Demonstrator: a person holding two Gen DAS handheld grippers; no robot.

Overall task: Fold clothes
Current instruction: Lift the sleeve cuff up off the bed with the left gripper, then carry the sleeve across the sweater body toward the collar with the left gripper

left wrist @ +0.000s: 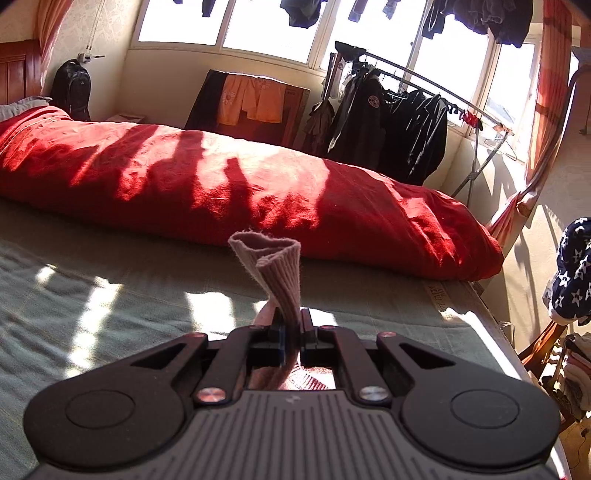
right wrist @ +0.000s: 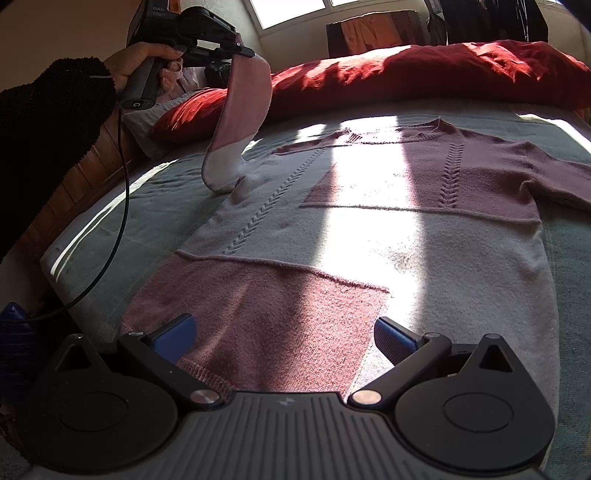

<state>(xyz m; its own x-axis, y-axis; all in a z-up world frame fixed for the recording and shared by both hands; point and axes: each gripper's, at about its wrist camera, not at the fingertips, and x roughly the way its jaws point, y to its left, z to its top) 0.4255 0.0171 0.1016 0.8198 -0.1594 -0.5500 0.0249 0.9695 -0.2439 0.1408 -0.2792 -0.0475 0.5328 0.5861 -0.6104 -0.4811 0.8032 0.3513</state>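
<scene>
Left wrist: left gripper [left wrist: 291,332] pinches sweater sleeve [left wrist: 280,269]; right gripper [right wrist: 284,341] gapes.

The sweater [right wrist: 369,236] lies flat on the bed [right wrist: 147,206], its neckline toward the quilt [right wrist: 424,70] bunched along the far side. One sleeve [right wrist: 240,110] rises off the sweater's left shoulder into the left gripper [right wrist: 243,51]. The right gripper [right wrist: 284,339] sits over the hem, nearest the onlooker. Behind the quilt stands a clothes rack [left wrist: 406,122] under the window [left wrist: 266,26].
</scene>
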